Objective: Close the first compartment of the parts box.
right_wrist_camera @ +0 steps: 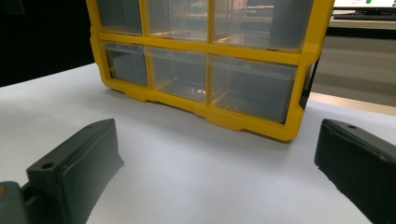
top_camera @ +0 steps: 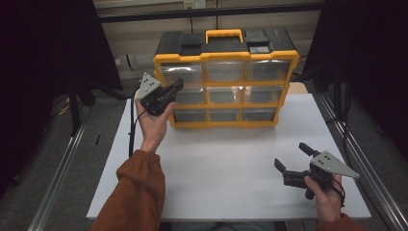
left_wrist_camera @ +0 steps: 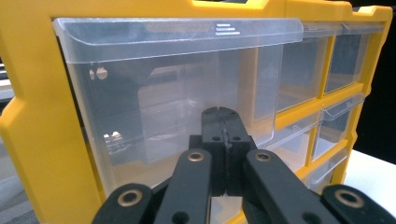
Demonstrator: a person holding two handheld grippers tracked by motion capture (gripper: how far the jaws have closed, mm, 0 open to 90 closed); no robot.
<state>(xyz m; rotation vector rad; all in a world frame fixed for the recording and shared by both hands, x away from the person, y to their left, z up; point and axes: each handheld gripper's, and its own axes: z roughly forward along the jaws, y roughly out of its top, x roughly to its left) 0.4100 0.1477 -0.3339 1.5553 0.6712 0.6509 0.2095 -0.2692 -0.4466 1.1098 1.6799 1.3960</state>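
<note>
The organiser [top_camera: 226,86] has a bright yellow frame, a yellow handle [top_camera: 223,34] at upper centre of the high view, and a black top. Its drawers [left_wrist_camera: 173,93] are clear, colourless plastic with a faint grey tint. The table [top_camera: 226,159] is plain white, without pattern. The left hand-held gripper [top_camera: 178,85], at upper left, is black with a grey plate; the right hand-held gripper [top_camera: 291,156], at lower right, is black with a grey plate too. The sleeve [top_camera: 139,192] at lower left is rust orange. The floor [top_camera: 62,159] is dark grey.
</note>
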